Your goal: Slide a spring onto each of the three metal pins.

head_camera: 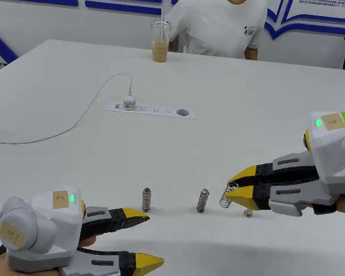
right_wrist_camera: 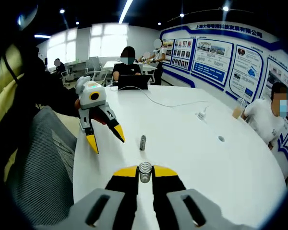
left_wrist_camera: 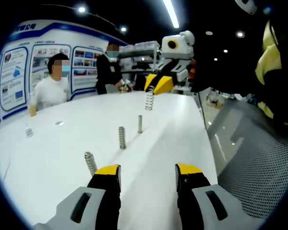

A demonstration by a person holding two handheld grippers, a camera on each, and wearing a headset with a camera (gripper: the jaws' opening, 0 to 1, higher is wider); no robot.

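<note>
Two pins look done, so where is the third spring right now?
The third spring is at the right of the head view, pinched in the right gripper, just above and left of the bare pin.

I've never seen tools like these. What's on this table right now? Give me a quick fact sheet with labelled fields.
Surface: white table
Left gripper: open, holding nothing
Right gripper: fingers shut on the held spring
Finished pins: first spring and second spring, each standing on a pin
Bare pin: just below the right gripper, no spring on it yet
Background: power strip, drink cup, a person seated opposite
</note>
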